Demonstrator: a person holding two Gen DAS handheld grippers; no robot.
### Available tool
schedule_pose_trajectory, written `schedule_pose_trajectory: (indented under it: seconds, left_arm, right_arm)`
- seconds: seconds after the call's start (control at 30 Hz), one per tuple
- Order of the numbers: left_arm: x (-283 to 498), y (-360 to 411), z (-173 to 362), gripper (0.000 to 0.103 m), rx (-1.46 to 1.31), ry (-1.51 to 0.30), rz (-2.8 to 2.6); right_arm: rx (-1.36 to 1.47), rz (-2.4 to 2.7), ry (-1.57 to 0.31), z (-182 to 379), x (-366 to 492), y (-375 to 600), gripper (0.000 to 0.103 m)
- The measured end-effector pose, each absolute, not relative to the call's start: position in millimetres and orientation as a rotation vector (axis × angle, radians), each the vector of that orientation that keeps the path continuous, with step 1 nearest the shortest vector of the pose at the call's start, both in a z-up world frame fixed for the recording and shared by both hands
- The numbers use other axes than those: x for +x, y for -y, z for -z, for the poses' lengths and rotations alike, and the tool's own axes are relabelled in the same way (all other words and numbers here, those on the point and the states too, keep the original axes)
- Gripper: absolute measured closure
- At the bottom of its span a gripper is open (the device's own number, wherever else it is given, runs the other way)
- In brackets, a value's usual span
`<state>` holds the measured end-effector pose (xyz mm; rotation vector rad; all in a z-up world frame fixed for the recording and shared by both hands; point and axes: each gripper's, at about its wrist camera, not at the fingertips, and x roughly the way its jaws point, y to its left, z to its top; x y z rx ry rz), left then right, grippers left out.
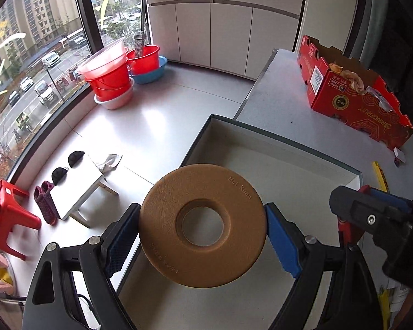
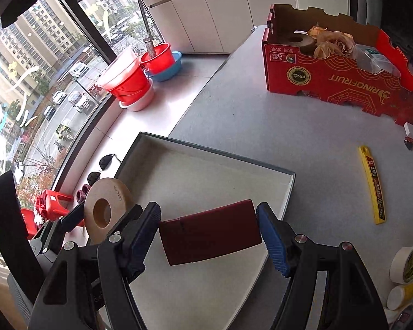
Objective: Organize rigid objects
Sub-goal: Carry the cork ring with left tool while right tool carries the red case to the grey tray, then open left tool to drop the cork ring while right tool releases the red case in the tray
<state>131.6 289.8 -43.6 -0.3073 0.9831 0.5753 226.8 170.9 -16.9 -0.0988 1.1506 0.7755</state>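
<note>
Tan ring (image 1: 203, 228) sits clamped between the pads of your left gripper (image 1: 202, 233), hanging over the near corner of the open grey tray (image 1: 289, 143). Your right gripper (image 2: 209, 233) pinches a dark red block (image 2: 210, 232) above the same tray. Neither piece is set down yet, and the tray floor looks bare, so the sorting looks barely started. A yellow cutter (image 2: 373, 185) and tape rolls (image 2: 404, 265) lie outside on the table (image 2: 261, 126), likely left for you.

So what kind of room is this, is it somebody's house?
Probably a home, maybe a balcony or laundry corner high up in a flat. There are washing basins by a big window over a street, slippers, and a small stool.
</note>
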Motion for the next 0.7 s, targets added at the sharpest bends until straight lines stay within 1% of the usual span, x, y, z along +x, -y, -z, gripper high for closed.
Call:
schedule_pose_trajectory:
  seconds: [0.27, 0.47, 0.5, 0.53, 0.57, 0.6, 0.7]
  left_arm:
    - [134, -285, 49, 0.014, -0.281, -0.997, -0.567]
    - [136, -280, 48, 0.013, -0.278, -0.993, -0.559]
    - [135, -279, 48, 0.012, -0.275, -0.991, -0.557]
    - [135, -277, 48, 0.011, -0.273, -0.989, -0.554]
    - [134, -277, 47, 0.008, -0.272, -0.988, -0.551]
    - [134, -276, 47, 0.001, -0.274, -0.993, -0.55]
    - [132, -273, 43, 0.0, -0.278, -0.988, -0.541]
  right_arm:
    - [-0.126, -0.756, -1.171, 33, 228, -177, 0.03]
    - [-0.124, -0.778, -1.191, 33, 227, -176, 0.03]
    - [-0.124, -0.779, -1.189, 31, 227, -176, 0.028]
    - [-0.125, -0.772, -1.18, 29, 226, -175, 0.016]
    - [-0.126, -0.763, -1.163, 26, 225, -172, 0.006]
    - [-0.124, -0.762, -1.144, 23, 224, -171, 0.004]
    - [-0.127, -0.761, -1.123, 16, 222, -165, 0.004]
